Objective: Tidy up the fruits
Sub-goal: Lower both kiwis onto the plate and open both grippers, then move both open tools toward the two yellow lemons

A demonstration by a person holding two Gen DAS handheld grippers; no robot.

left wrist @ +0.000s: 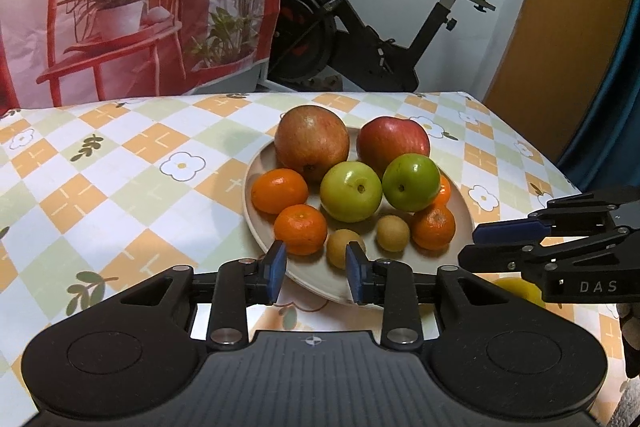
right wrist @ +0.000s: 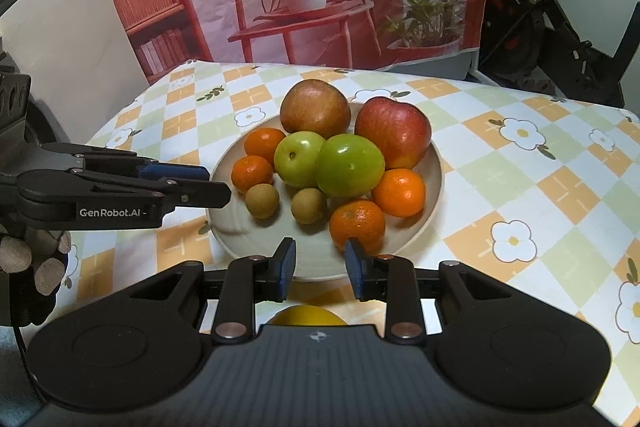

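A beige plate (left wrist: 256, 227) (right wrist: 436, 187) on the checked tablecloth holds a brownish apple (left wrist: 312, 137), a red apple (left wrist: 394, 143), two green apples (left wrist: 350, 191), several tangerines (left wrist: 280, 190) and two small brown longans (left wrist: 393, 233). My left gripper (left wrist: 316, 273) (right wrist: 218, 182) is over the plate's near rim, open, with nothing between its pads; one longan (left wrist: 344, 247) lies just past the tips. My right gripper (right wrist: 322, 269) (left wrist: 472, 245) hovers at the plate's front edge, shut down to a narrow gap and holding nothing. A yellow fruit (right wrist: 308, 315) (left wrist: 516, 289) lies on the cloth beneath it.
A printed backdrop with a red chair (left wrist: 120, 7) hangs behind the table. An exercise bike (left wrist: 360, 27) stands beyond the far edge. The tablecloth (left wrist: 120, 167) stretches left of the plate. A gloved hand (right wrist: 36, 267) holds the left gripper.
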